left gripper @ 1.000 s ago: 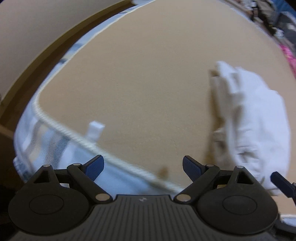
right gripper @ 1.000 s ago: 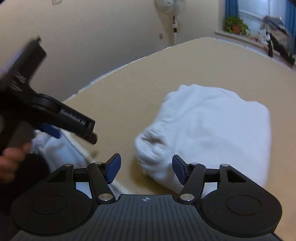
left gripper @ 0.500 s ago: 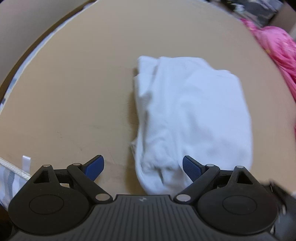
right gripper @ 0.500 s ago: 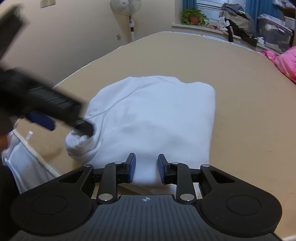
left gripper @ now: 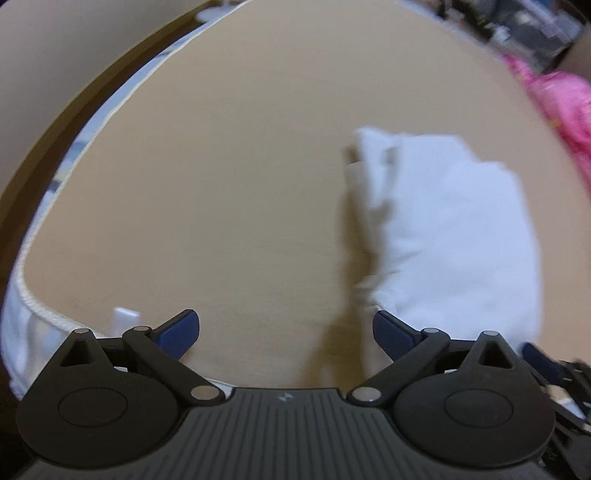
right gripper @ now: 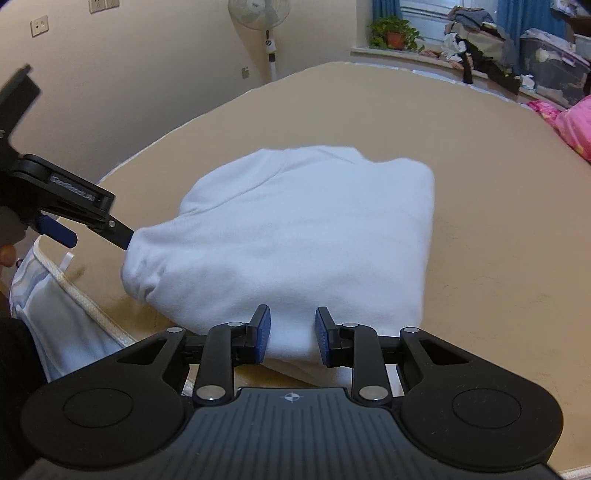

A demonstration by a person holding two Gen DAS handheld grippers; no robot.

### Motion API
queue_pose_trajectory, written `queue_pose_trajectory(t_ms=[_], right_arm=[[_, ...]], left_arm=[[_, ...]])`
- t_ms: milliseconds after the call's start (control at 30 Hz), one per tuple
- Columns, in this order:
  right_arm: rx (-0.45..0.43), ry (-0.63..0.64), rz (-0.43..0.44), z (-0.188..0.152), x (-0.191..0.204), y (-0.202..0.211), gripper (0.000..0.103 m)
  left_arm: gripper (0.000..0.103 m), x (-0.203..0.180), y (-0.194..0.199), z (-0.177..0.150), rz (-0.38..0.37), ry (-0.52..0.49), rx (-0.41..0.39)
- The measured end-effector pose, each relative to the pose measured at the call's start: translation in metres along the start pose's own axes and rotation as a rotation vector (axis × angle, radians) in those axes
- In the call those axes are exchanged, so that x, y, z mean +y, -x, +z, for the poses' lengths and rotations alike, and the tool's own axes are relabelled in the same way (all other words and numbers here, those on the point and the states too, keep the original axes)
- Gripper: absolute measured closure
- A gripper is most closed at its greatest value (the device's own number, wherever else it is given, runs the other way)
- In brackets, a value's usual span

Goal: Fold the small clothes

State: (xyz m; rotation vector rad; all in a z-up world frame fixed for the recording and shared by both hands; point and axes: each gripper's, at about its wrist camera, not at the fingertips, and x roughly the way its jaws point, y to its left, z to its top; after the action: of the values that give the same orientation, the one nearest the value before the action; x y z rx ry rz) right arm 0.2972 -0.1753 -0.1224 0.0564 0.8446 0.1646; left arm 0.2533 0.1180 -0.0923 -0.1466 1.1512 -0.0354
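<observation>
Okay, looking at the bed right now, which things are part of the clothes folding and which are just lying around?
Part of the job:
- white garment, folded on the tan bed
- right gripper, closed on the garment's near edge
- left gripper, jaws opening, nothing between them

Just lying about:
- pink fabric
- standing fan
- potted plant
- clothes pile on the windowsill
</observation>
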Motion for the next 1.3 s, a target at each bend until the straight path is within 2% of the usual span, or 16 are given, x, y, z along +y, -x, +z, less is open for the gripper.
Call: queue_pose_trajectory(t_ms=[133, 267, 300, 367, 400, 433, 533, 633, 667, 700, 733, 800, 833, 967, 1100, 1300], right_arm=[[-0.024, -0.008, -0.019, -0.001, -0.008, 0.009, 0.072], [0.042, -0.02, -0.047, -0.01, -0.018, -0.004, 0.072], [0.045, -0.042, -0.042, -0.012, -0.02, -0.003, 0.072], [0.04, -0.065, -0.028, -0.015, -0.023, -0.001, 0.07], [0.04, -0.06, -0.027, -0.017, -0.023, -0.001, 0.07], [0.045, -0.051, -0.028, -0.018, -0.023, -0.002, 0.07], [0.057, -0.046, -0.034, -0.016, -0.024, -0.004, 0.07], [0.061, -0.059, -0.032, -0.016, -0.026, -0.007, 0.07], [0.065, -0.058, -0.036, -0.018, -0.025, -0.008, 0.07], [0.071, -0.058, -0.042, -0.017, -0.025, -0.007, 0.07], [0.07, -0.06, -0.044, -0.016, -0.024, -0.004, 0.07], [0.043, -0.057, -0.036, -0.016, -0.022, 0.006, 0.065], [0.033, -0.048, -0.038, -0.016, -0.02, 0.009, 0.06], [0.043, -0.034, -0.059, -0.021, -0.019, 0.017, 0.058], [0.038, -0.064, -0.055, -0.023, -0.022, 0.027, 0.056], [0.006, -0.085, -0.062, -0.025, -0.026, 0.047, 0.052]], left_arm=[[0.001, -0.024, 0.012, -0.008, -0.093, -0.042, -0.032], [0.002, -0.032, -0.005, -0.016, -0.084, -0.065, 0.008], [0.008, -0.029, -0.007, -0.018, -0.084, -0.06, 0.008], [0.052, -0.019, -0.015, -0.022, -0.046, -0.075, 0.011], [0.083, -0.016, -0.021, -0.021, -0.041, -0.079, 0.041], [0.103, -0.009, -0.027, -0.021, -0.049, -0.053, 0.068], [0.103, 0.002, -0.029, -0.021, 0.03, -0.046, 0.038], [0.102, 0.017, -0.031, -0.019, 0.038, -0.006, 0.067], [0.097, 0.02, -0.028, -0.02, 0.032, 0.004, 0.066], [0.083, 0.021, -0.024, -0.021, 0.03, 0.006, 0.062], [0.056, 0.022, -0.017, -0.023, 0.031, 0.002, 0.057], [0.018, 0.016, 0.001, -0.029, 0.041, 0.003, 0.02], [0.012, 0.011, 0.011, -0.033, 0.045, 0.0, -0.018], [0.012, -0.012, 0.031, -0.044, 0.016, -0.015, -0.051], [0.012, -0.039, 0.011, -0.045, 0.085, -0.069, -0.037], [0.012, -0.052, 0.021, -0.053, 0.122, -0.081, -0.058]])
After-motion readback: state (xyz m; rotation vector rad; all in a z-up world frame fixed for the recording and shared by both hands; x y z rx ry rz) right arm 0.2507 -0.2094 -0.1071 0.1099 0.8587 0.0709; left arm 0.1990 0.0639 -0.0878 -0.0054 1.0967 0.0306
